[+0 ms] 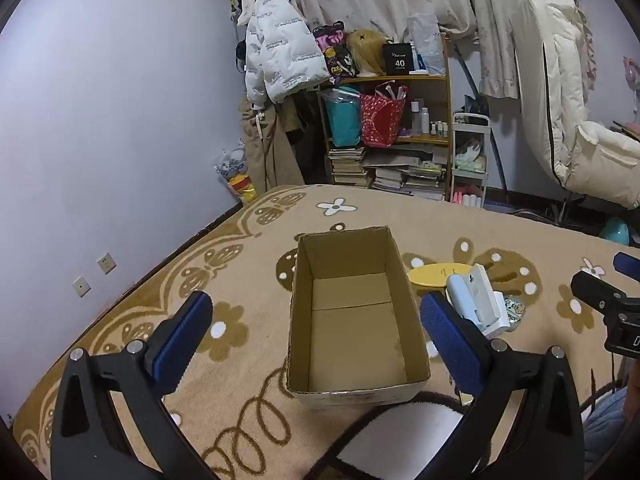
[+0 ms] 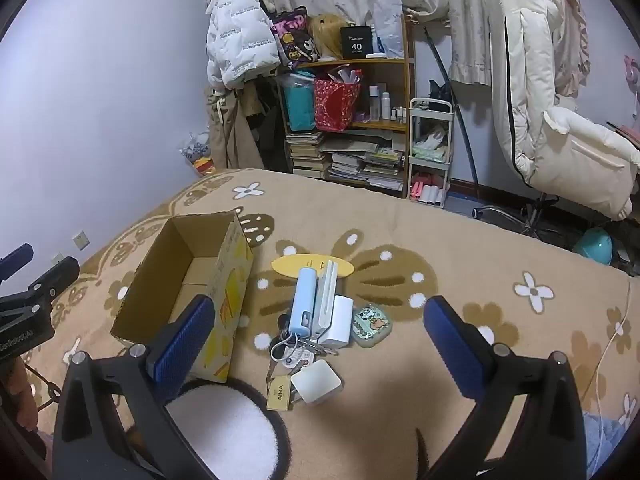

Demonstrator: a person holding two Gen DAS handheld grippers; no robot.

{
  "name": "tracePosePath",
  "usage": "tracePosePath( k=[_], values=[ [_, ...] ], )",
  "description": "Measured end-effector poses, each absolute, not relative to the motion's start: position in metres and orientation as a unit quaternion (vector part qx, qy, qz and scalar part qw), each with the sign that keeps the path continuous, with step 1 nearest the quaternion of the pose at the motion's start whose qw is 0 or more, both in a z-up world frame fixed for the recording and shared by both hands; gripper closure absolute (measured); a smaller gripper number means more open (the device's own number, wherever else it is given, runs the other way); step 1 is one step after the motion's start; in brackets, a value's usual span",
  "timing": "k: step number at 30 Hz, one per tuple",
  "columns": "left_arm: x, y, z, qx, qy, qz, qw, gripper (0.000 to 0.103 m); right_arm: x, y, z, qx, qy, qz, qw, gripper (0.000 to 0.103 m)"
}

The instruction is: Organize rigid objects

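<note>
An open, empty cardboard box stands on the tan flowered blanket; it also shows in the right wrist view. Right of it lies a pile: a light blue power bank, a white flat device, a white block, a yellow oval board, a green cartoon case, a white square adapter and keys with a tan AIMA tag. My left gripper is open above the box. My right gripper is open above the pile. Both are empty.
The blanket covers a bed against the lilac wall. Beyond its far edge stand a cluttered wooden shelf, a hanging white jacket and a cream padded chair. A white cable lies at the right.
</note>
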State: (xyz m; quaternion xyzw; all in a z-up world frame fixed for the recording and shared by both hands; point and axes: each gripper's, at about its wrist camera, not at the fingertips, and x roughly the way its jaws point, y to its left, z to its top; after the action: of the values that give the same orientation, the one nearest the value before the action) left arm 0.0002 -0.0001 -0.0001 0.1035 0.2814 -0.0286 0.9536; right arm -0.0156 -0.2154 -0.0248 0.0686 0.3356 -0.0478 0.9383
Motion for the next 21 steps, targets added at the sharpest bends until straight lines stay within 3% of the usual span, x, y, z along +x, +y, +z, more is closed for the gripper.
tracePosePath(
  k=[21],
  values=[
    [-0.001, 0.002, -0.010, 0.099, 0.282, -0.029, 0.954, 0.000, -0.016, -0.215, -0.024, 0.067, 0.328, -0.046, 0.941, 0.000]
  ],
)
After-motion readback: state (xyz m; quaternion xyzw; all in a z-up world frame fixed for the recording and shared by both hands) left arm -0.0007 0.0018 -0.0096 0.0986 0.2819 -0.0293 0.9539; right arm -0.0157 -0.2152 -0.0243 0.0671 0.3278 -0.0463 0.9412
